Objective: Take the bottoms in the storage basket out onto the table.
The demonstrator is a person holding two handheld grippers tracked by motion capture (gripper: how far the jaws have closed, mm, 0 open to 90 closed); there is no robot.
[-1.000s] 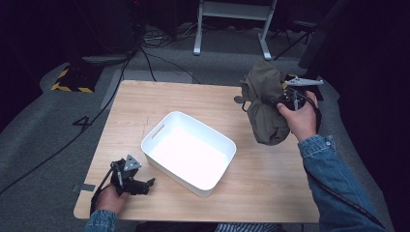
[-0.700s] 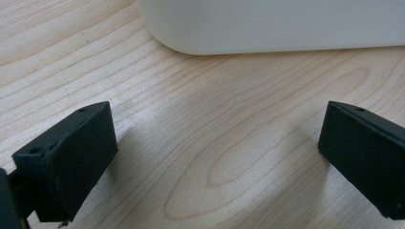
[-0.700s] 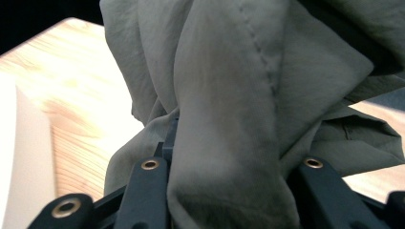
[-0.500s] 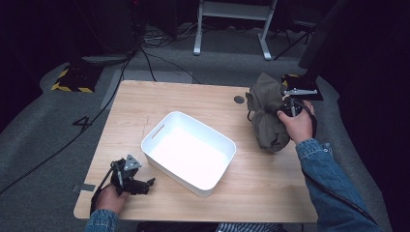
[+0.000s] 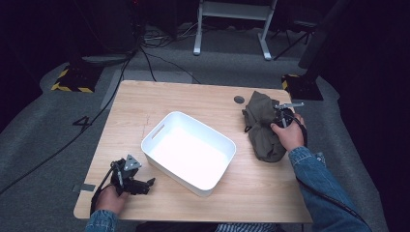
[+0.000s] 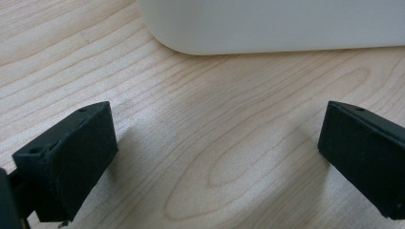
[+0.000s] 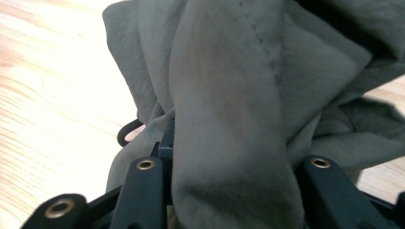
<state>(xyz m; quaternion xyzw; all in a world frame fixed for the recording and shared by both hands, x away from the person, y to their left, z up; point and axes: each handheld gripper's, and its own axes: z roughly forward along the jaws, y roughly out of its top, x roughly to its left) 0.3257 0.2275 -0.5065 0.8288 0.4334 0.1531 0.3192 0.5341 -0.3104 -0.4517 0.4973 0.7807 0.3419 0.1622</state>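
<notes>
While the left tongs point(image 5: 140, 183) rest idle on the bench point(image 5: 193, 101) just short of the tub point(image 5: 188, 150), the high view shows the right tongs point(image 5: 278, 118) have carried the cloth point(image 5: 263, 135) down from the air a second ago onto the wood. From the left tongs' view, spread jaws frame bare bench, tub wall point(image 6: 272, 24) ahead. From the right tongs' view, cloth point(image 7: 229, 95) bunches between the jaws, pinched; likely about to be let go.
</notes>
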